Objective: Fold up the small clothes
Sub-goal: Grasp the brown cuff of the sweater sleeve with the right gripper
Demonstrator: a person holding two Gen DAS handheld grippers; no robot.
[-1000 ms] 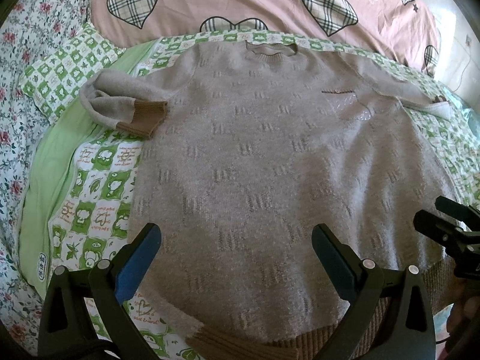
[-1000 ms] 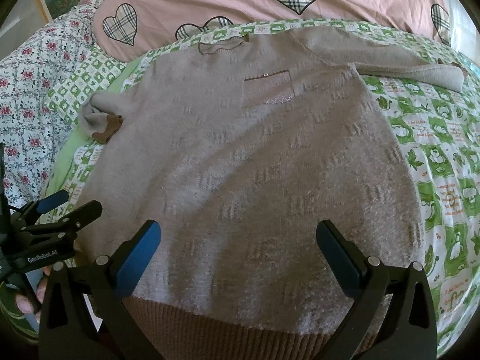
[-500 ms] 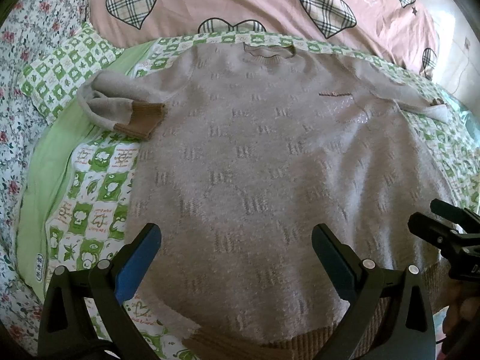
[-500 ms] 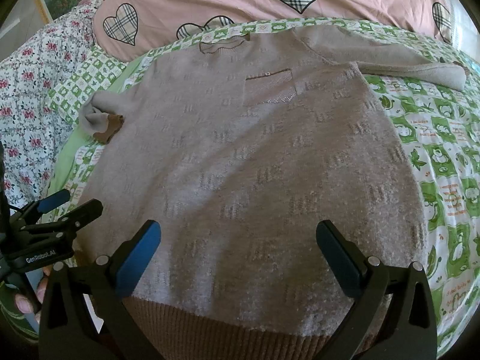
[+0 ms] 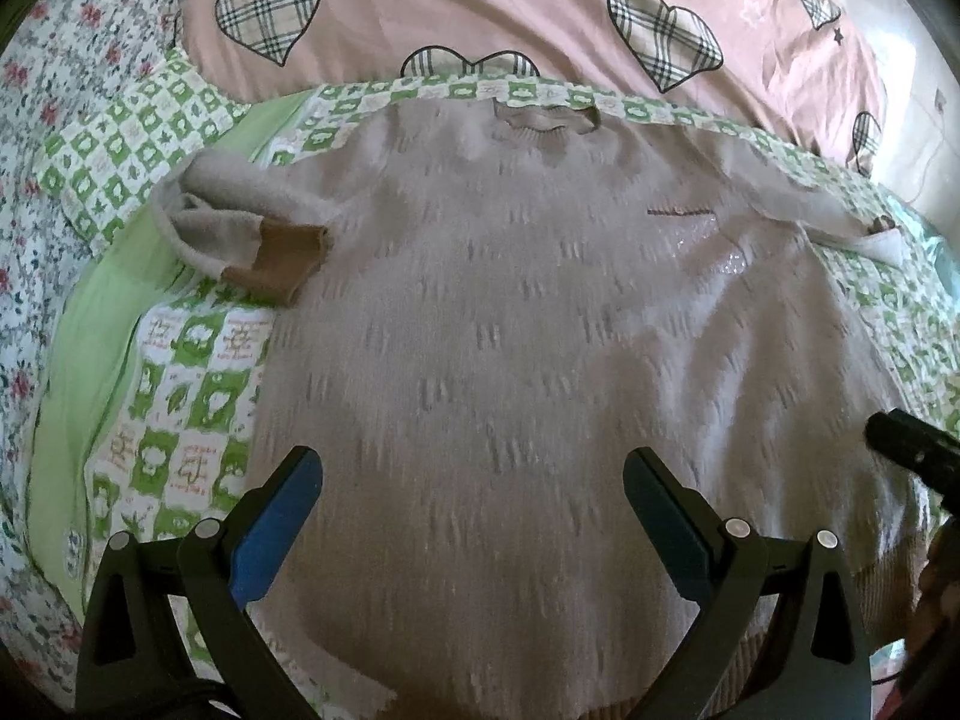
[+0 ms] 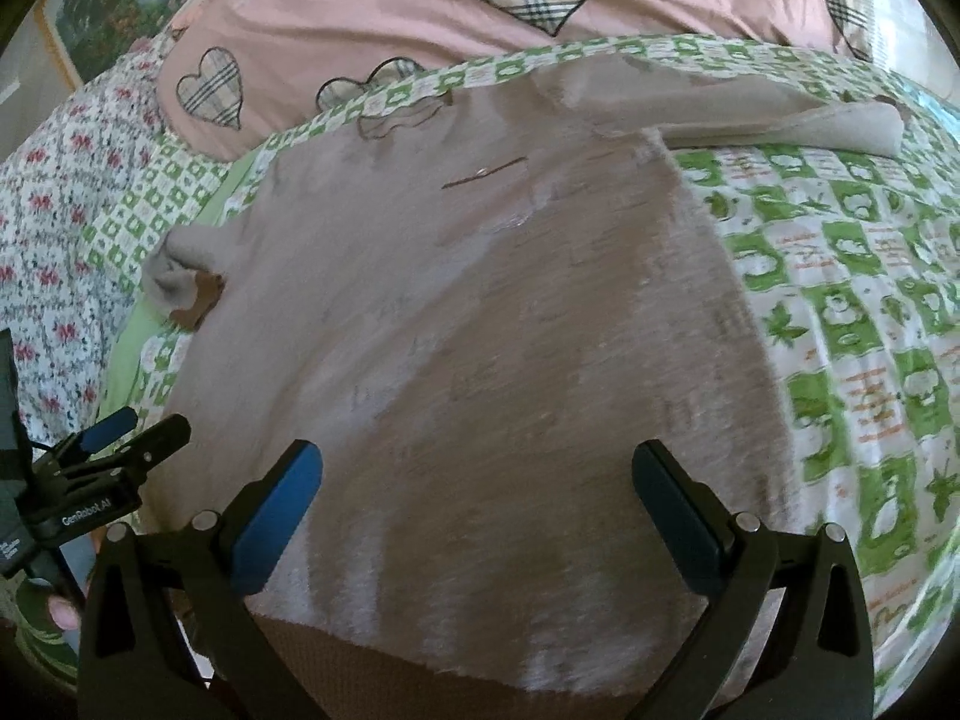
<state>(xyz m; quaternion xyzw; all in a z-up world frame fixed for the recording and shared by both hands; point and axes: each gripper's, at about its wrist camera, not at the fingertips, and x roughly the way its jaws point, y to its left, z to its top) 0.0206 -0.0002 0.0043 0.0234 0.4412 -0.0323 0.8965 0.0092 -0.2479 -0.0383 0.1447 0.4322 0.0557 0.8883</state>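
A small grey-beige knit sweater (image 5: 510,324) lies flat and face up on the bed, neck at the far side, brown ribbed hem nearest me; it also shows in the right wrist view (image 6: 480,330). Its left sleeve (image 5: 240,228) is bent back, with a brown cuff. Its right sleeve (image 6: 750,114) stretches out to the right. My left gripper (image 5: 471,498) is open above the lower left of the sweater. My right gripper (image 6: 477,498) is open above the lower right, near the hem (image 6: 384,666). Neither holds anything.
A green-and-white checked sheet (image 6: 852,312) covers the bed under the sweater. A pink quilt with plaid hearts (image 5: 510,6) lies along the far side. A floral cover (image 5: 36,180) lies at the left. The left gripper shows in the right wrist view (image 6: 108,456).
Both grippers have moved forward a little over the sweater, the right one also swinging right. Both stay open. The sweater has not moved.
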